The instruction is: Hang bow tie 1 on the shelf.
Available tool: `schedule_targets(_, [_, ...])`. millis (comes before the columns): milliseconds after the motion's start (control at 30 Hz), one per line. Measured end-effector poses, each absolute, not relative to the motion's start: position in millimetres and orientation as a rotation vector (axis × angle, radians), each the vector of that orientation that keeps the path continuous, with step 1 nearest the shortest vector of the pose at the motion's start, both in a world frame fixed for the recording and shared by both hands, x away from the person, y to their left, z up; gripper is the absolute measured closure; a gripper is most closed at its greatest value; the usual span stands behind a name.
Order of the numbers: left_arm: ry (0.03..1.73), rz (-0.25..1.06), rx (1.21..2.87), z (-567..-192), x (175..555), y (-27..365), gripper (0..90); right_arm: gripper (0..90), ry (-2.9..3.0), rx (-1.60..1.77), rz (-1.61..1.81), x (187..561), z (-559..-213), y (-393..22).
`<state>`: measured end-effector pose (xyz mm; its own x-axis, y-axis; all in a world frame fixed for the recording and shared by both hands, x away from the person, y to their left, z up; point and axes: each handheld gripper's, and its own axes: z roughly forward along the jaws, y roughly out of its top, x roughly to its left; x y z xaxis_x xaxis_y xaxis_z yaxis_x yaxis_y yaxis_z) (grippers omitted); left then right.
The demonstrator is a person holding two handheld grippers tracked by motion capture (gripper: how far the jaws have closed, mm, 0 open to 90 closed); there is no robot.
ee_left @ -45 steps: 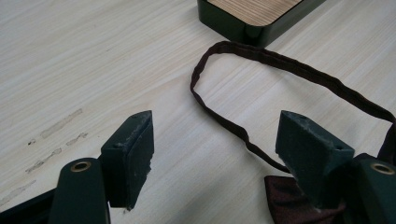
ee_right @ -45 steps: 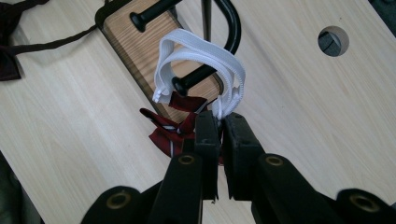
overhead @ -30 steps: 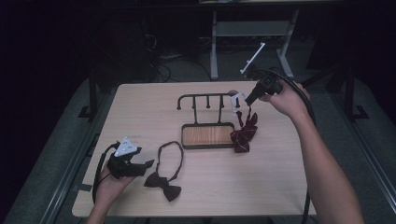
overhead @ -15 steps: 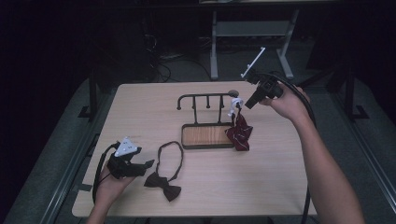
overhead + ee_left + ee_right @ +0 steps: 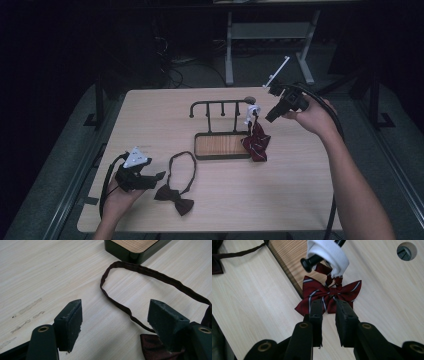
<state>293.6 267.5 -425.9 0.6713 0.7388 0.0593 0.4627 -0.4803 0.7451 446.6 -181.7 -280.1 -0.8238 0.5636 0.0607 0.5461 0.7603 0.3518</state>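
A: Striped bow tie (image 5: 257,141) — where does it sit?

B: It hangs from the right end of the black peg rack (image 5: 221,106), by a white band (image 5: 329,255) looped over the end peg. In the high view that puts it at about three o'clock of the rack's wooden base (image 5: 221,145), its wings dangling against the base's right edge. It is dark red with pale stripes.

A: And the right gripper (image 5: 270,115)?

B: Raised above the table (image 5: 300,190), at roughly two o'clock of the tie. In the right gripper view (image 5: 328,307) its jaws stand close together with a narrow gap between them and nothing in it. They show just in front of the tie's knot; I cannot tell whether they touch it.

A: The left gripper (image 5: 150,178)?

B: Low at the near left of the table, around eight o'clock from the rack. Its jaws are spread wide, empty (image 5: 116,315). A second, plain dark bow tie (image 5: 174,198) lies flat just beside it at three o'clock, with its strap (image 5: 140,272) curled in a loop toward the base. The right-hand jaw sits over the edge of that tie's bow in the left gripper view.
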Motion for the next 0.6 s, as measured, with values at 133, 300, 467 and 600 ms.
schedule_targets(133, [0.924, 0.484, 2.160, -426, 294, 267, 28.4, 73.6, 2.906, 0.913, 0.586, 442, -283, -186])
schedule_targets(300, [0.925, 0.480, 2.165, -427, 294, 266, 28.4, 71.9, 2.917, 0.896, 0.612, 435, -289, -188])
schedule_targets(467, [0.923, 0.482, 2.165, -427, 294, 266, 28.4, 71.0, 2.923, 0.888, 0.614, 430, -292, -189])
schedule_targets(600, [0.923, 0.481, 2.165, -427, 294, 266, 28.4, 69.4, 2.929, 0.890, 0.624, 425, -296, -192])
